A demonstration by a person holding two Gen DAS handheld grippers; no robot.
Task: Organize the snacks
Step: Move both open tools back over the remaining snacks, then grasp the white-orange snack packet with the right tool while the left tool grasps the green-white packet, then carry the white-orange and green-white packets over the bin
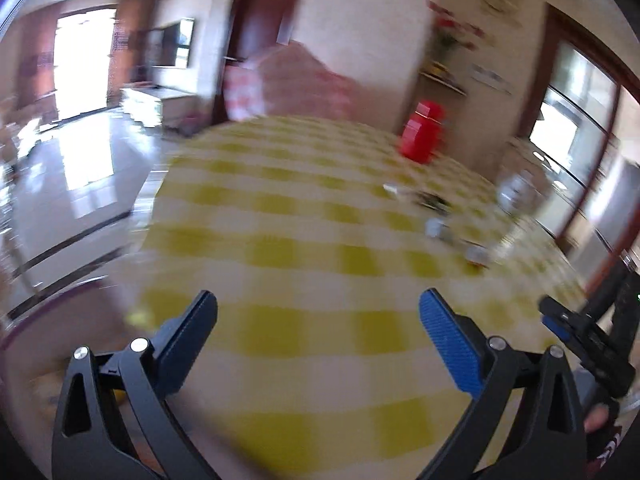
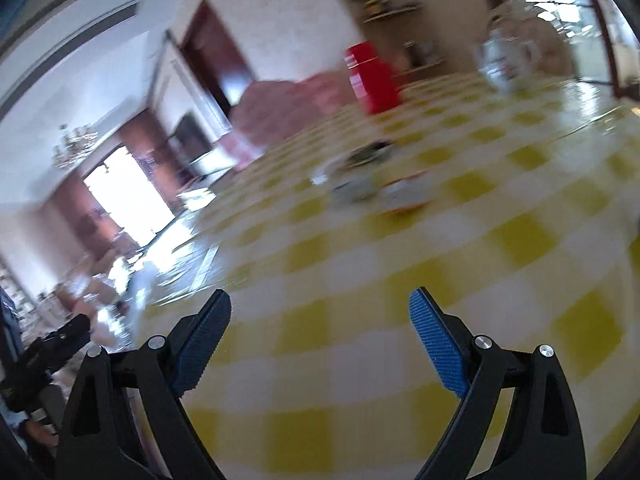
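Tablecloth (image 1: 304, 240) is showing a yellow-and-white check pattern, blurred. Red container (image 1: 422, 132) is standing out bright red at the far side; same red in the right wrist view (image 2: 374, 80). Small snack packets (image 2: 372, 184) are showing whitish-grey with dark bits and an orange-red edge, too blurred to read. Teapot (image 2: 506, 60) is looking white with faint reddish marks. Left gripper (image 1: 318, 336) and right gripper (image 2: 320, 332) are both showing black frames with blue ribbed pads (image 1: 448, 344). Floor (image 1: 80, 184) is reading glossy pale grey with dark stripes.
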